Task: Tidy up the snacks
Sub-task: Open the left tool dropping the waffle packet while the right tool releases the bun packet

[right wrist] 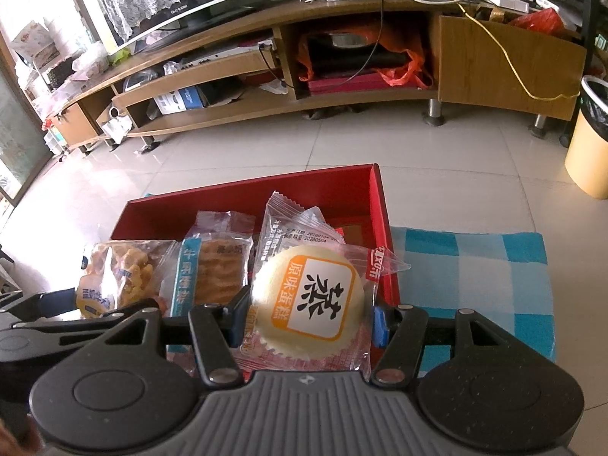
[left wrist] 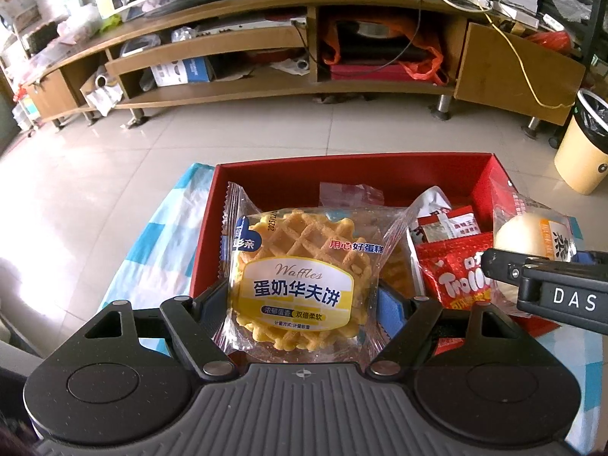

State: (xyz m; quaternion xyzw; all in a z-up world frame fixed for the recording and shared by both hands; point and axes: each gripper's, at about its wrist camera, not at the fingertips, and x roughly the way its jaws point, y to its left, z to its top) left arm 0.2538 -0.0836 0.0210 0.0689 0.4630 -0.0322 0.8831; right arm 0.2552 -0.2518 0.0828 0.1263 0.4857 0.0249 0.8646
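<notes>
Mostly, waffle pack (left wrist: 300,285) hides red box (left wrist: 353,161) contents.

Snack packets in and over an open box on a cloth-covered surface

The box (left wrist: 353,165) sits on the checked cloth (right wrist: 475,266), which spreads out past its left and right sides. The left gripper (left wrist: 302,296) holds a waffle packet (left wrist: 300,277) over the box's left part; to its right, the right gripper (right wrist: 307,315) holds a steamed cake packet (right wrist: 307,296) above the box's right edge. Between and below them, a Trolli candy bag (left wrist: 456,269) lies in the box with small sachets (left wrist: 448,224) just behind it. Beyond the box is tiled floor (left wrist: 266,133), then a long TV cabinet (left wrist: 266,38); a waste bin (left wrist: 581,144) stands at far right.
</notes>
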